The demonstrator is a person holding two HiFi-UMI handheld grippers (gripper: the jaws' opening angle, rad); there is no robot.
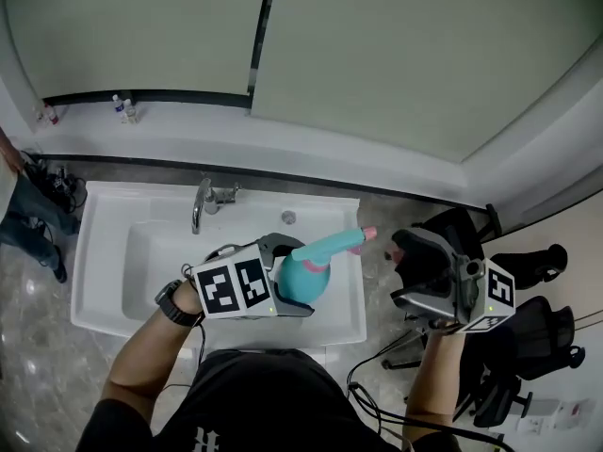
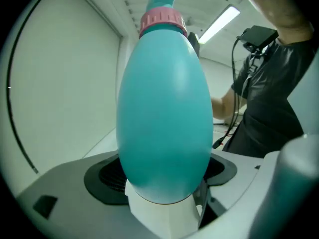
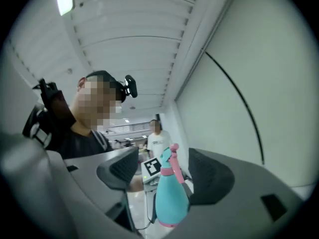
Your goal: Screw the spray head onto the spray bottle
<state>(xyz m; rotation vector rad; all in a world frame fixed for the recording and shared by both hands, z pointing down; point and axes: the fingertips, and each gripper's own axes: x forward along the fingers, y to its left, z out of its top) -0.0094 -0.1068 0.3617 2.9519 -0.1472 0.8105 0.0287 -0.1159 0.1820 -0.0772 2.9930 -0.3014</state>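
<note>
While the spray head [image 1: 339,243] is already sitting on the spray bottle [image 1: 303,279] at its pink collar [image 2: 163,21], the left tool [image 1: 283,290] is gripping the bottle's belly. The right tool [image 1: 415,271] is hanging well apart, jaws spread and empty, so probably only a final tightening is remaining.
</note>
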